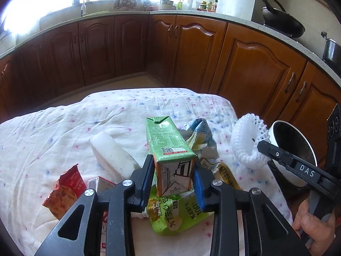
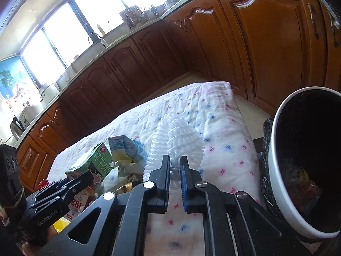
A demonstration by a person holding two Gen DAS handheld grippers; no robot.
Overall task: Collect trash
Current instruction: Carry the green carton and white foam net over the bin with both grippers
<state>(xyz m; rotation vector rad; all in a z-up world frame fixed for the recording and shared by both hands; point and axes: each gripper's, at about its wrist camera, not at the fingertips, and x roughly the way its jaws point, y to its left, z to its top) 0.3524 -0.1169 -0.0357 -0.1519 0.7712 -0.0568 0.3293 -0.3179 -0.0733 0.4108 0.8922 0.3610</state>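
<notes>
While the left gripper (image 1: 173,171) clamps the green milk carton (image 1: 170,147) on the cloth-covered table (image 1: 53,128) and the right gripper (image 2: 175,168) pinches the white foam net (image 2: 177,138), the pick-up step looks done, so next each piece probably needs lifting into the bin (image 2: 275,128) at the right.

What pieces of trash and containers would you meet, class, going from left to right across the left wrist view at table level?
Red snack wrapper → white foam block → green carton between the left gripper's fingers → white foam net → bin.
</notes>
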